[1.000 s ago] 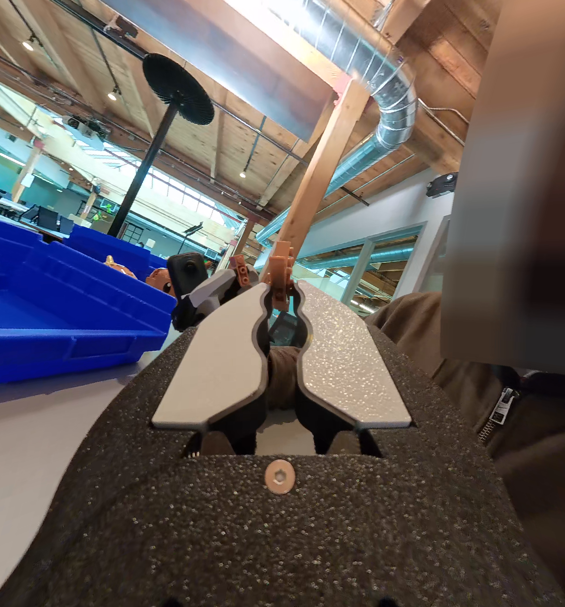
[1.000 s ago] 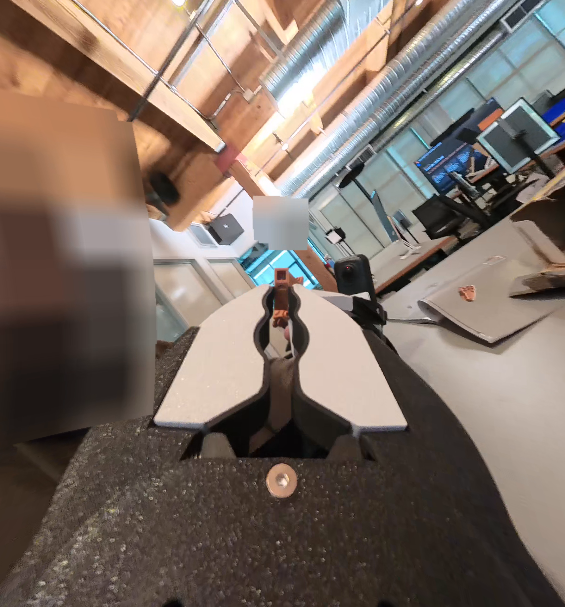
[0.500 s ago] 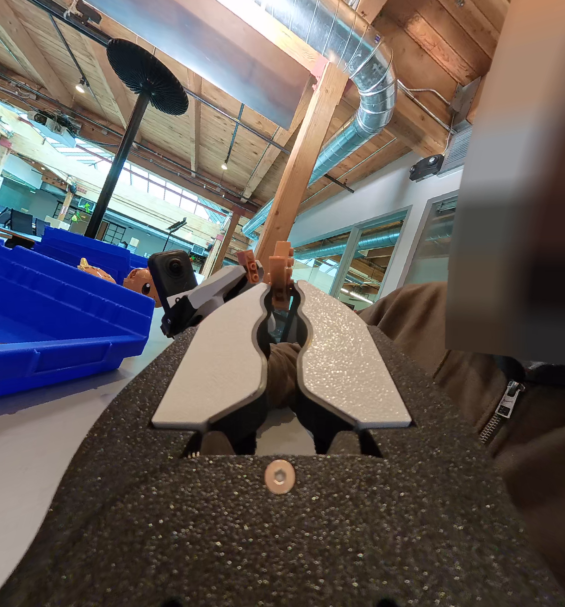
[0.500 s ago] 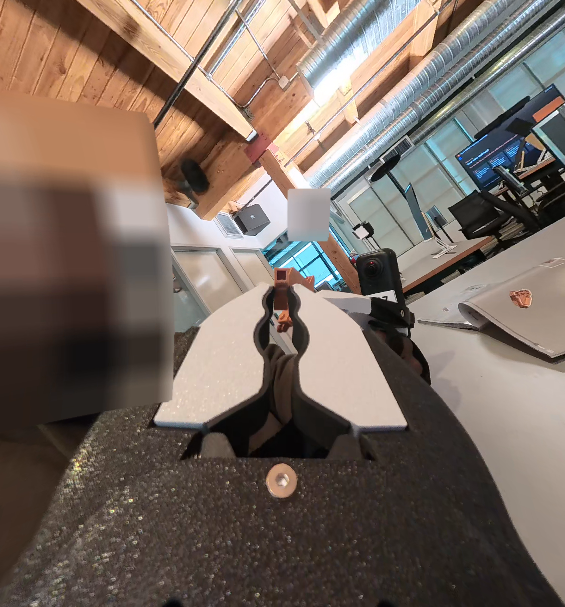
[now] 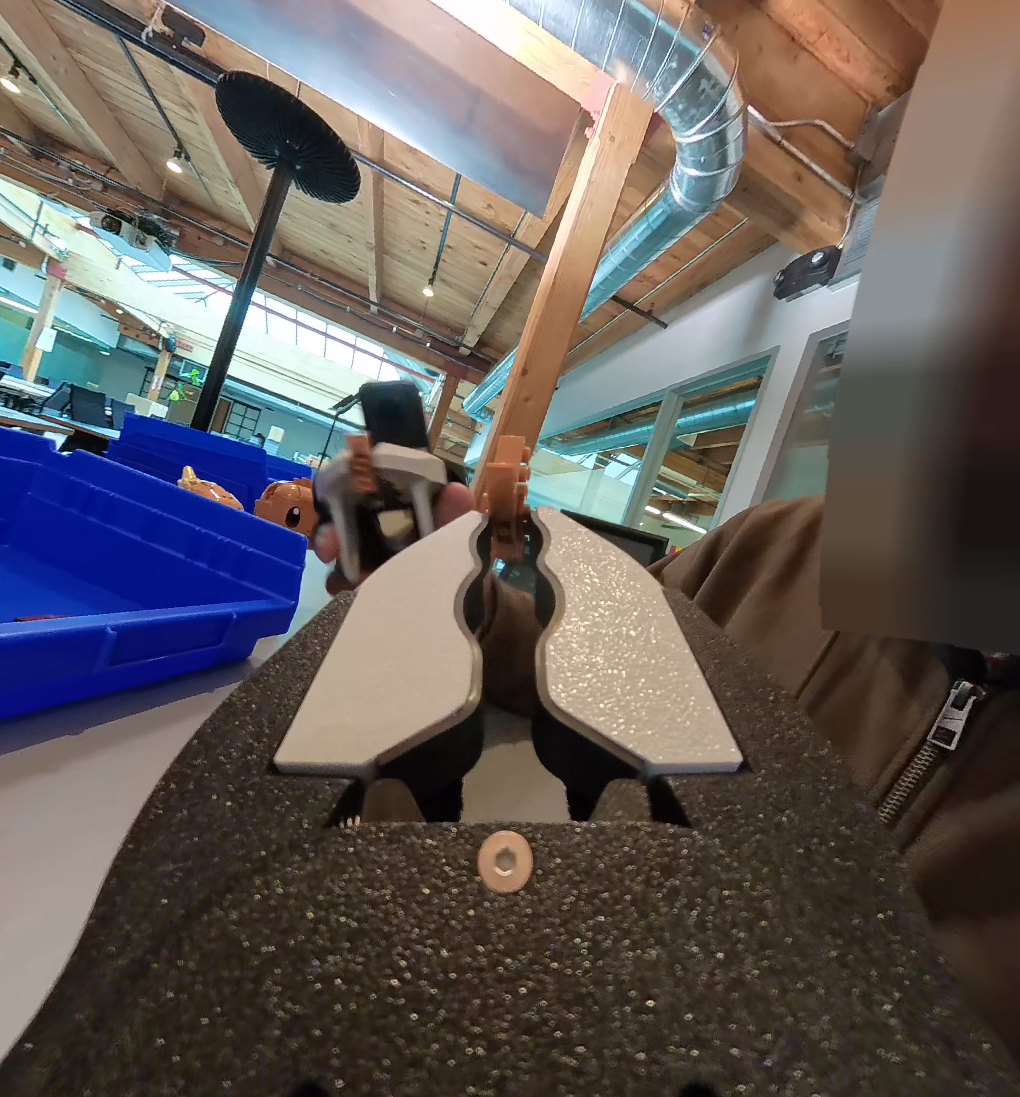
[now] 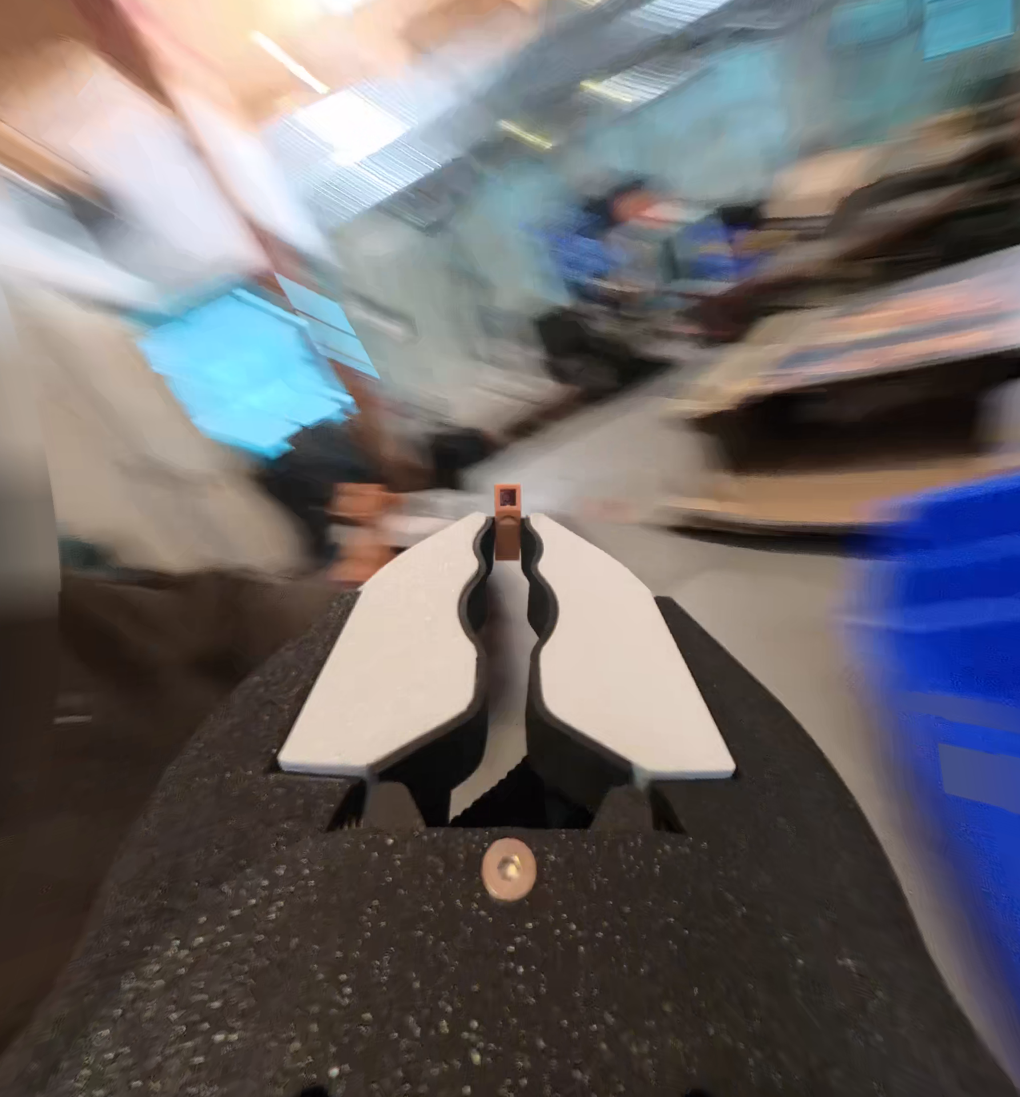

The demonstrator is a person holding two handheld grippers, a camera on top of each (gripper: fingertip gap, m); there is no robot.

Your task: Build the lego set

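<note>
A blue bin [image 5: 140, 593] is sitting at the left, two brown toy figures [image 5: 285, 510] behind it. The left gripper [image 5: 509, 522] is pinching a tan brick assembly [image 5: 504, 481], jaws nearly closed. The right gripper [image 6: 507, 525] is clamping a small brown brick [image 6: 506, 522], its surroundings blurred.

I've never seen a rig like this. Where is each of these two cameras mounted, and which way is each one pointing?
Left wrist view: sits behind the left tool, tilted up toward ceiling beams; shows its fingers clamping an orange brick piece, a brown sleeve, a blue bin.
Right wrist view: sits behind the right tool, heavily blurred; its fingers pinch a small brown brick.
Shared: the right tool appears in both.
</note>
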